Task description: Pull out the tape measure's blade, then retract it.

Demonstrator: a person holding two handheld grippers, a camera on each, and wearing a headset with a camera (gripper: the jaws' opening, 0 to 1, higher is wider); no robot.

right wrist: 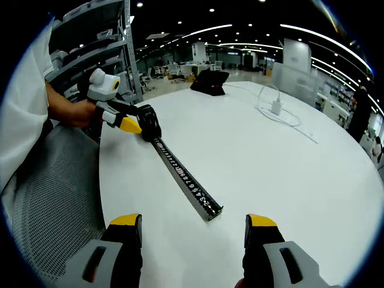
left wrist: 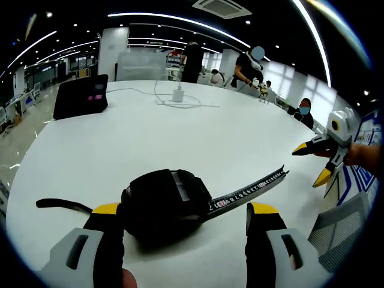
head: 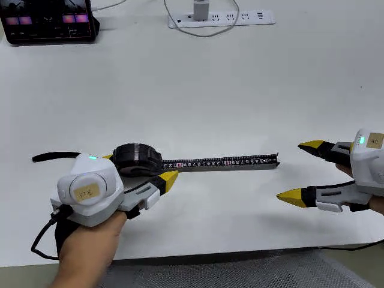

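Left tongs [head: 139, 168] are released: the jaws stand spread to either side of the tape measure case [head: 137, 159], one jaw against its side and the other clear of it, just beside the blade [head: 222, 162]. Right tongs [head: 301, 171] are likewise released and empty, held above the right part of the bench [head: 198, 90], apart from the blade tip. That bench is plain white and matt. At its far edge lie a white power strip [head: 222, 18] with an adapter [head: 200, 10] plugged in and a looped cable, and a dark screen device [head: 48, 21] with pink lit patches. A grey mesh surface [head: 240, 273] lies below the near edge. In the left gripper view the room is a large open hall with curved ceiling light strips and people standing beyond the bench; the right gripper view shows grey shelving [right wrist: 90, 54]. The tape measure lies on the near left part of the bench. Its long axis runs left to right in the head view, roughly parallel to the near edge, with the case at the left end and the blade tip pointing right, toward the right tongs. The blade lies flat on the bench, out of the case. The case is black and rounded, and a black strap [head: 54, 157] trails from it to the left. The blade is black with pale numerals and a red mark close to the case.
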